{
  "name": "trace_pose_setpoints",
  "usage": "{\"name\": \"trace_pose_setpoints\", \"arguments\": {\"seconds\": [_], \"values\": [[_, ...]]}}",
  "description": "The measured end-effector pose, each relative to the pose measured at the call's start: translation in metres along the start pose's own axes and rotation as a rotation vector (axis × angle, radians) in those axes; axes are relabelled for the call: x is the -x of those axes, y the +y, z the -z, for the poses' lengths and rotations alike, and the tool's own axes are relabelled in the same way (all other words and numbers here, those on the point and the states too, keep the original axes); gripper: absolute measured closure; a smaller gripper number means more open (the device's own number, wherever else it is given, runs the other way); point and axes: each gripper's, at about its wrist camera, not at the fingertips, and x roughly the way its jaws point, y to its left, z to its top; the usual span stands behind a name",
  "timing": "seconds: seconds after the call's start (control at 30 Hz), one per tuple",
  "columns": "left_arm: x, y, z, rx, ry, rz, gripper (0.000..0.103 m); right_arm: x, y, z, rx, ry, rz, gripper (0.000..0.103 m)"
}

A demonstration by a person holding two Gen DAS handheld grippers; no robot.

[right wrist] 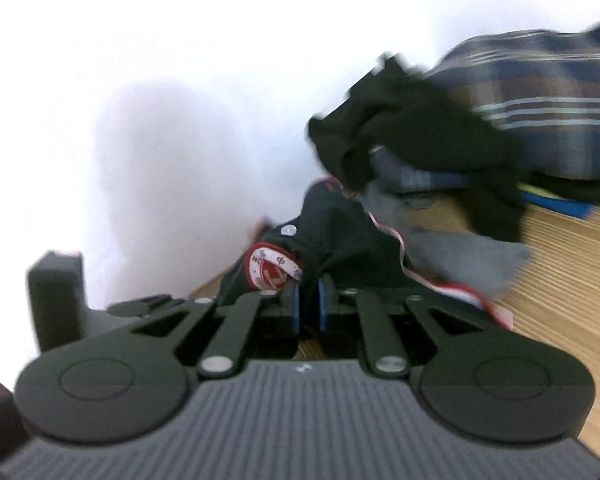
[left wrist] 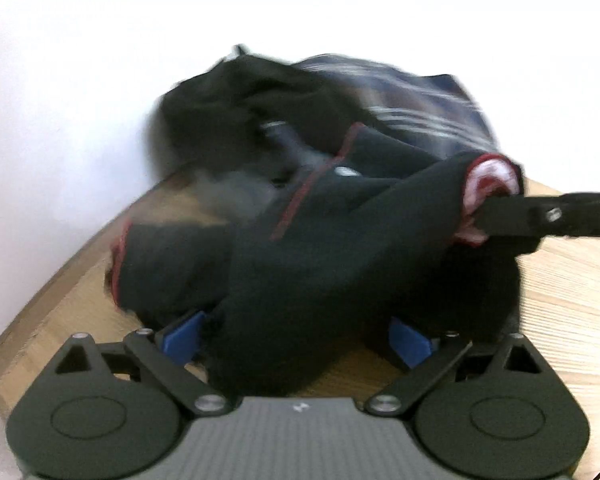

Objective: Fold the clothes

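A black garment with red trim (left wrist: pixel 300 240) lies bunched on the wooden table (left wrist: pixel 572 280). It bears a round red-and-white patch (left wrist: pixel 492 180). My left gripper (left wrist: pixel 296 336) has its blue pads (left wrist: pixel 184 336) standing wide apart, and the garment's bulk drapes between them. From the right, my right gripper (left wrist: pixel 476 216) reaches in and is shut on the cloth at the patch. In the right wrist view, the right gripper (right wrist: pixel 309 304) has its blue pads nearly together with the black garment (right wrist: pixel 340 232) pinched between them, beside the patch (right wrist: pixel 270 266).
A pile of clothes sits behind: a blue plaid shirt (left wrist: pixel 420 96) (right wrist: pixel 560 100), another black garment (left wrist: pixel 240 96) (right wrist: pixel 400 132) and a grey cloth (right wrist: pixel 460 256). A white wall (left wrist: pixel 60 120) borders the table on the left and at the back. Both views are blurred.
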Motion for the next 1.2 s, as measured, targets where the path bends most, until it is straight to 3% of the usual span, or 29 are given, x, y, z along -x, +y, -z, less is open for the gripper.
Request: {"name": "trace_pose_setpoints", "arguments": {"seconds": [0.2,0.33,0.37,0.53,0.57,0.63,0.7,0.77,0.87,1.03,1.2], "values": [[0.014,-0.077,0.013,-0.134,0.034,0.226,0.002,0.127,-0.027,0.029,-0.092,-0.094,0.234,0.091],[0.017,-0.134,0.024,-0.221,0.106,0.360,0.002,0.195,-0.036,0.073,-0.054,-0.061,0.438,0.091],[0.022,-0.150,0.032,-0.255,0.121,0.381,0.002,0.204,-0.036,0.084,-0.019,-0.018,0.492,0.090],[0.036,-0.209,0.055,-0.430,0.204,0.441,0.003,0.209,-0.054,0.163,0.139,0.476,0.749,0.082],[0.042,-0.211,0.058,-0.453,0.207,0.450,0.003,0.213,-0.056,0.174,0.160,0.520,0.780,0.082],[0.054,-0.212,0.060,-0.479,0.191,0.444,0.003,0.238,-0.055,0.178,0.139,0.459,0.754,0.081],[0.067,-0.210,0.059,-0.483,0.161,0.415,0.003,0.266,-0.056,0.168,0.039,0.338,0.691,0.069],[0.069,-0.210,0.049,-0.466,0.132,0.363,0.002,0.288,-0.065,0.158,-0.052,0.232,0.649,0.047],[0.064,-0.212,0.045,-0.454,0.118,0.265,0.002,0.302,-0.085,0.148,-0.077,0.143,0.622,0.046],[0.010,-0.217,0.031,-0.454,0.192,0.162,0.002,0.275,-0.106,0.134,-0.088,0.128,0.541,0.046],[-0.016,-0.213,0.029,-0.500,0.244,0.242,0.002,0.248,-0.100,0.134,-0.121,0.121,0.483,0.046]]}}
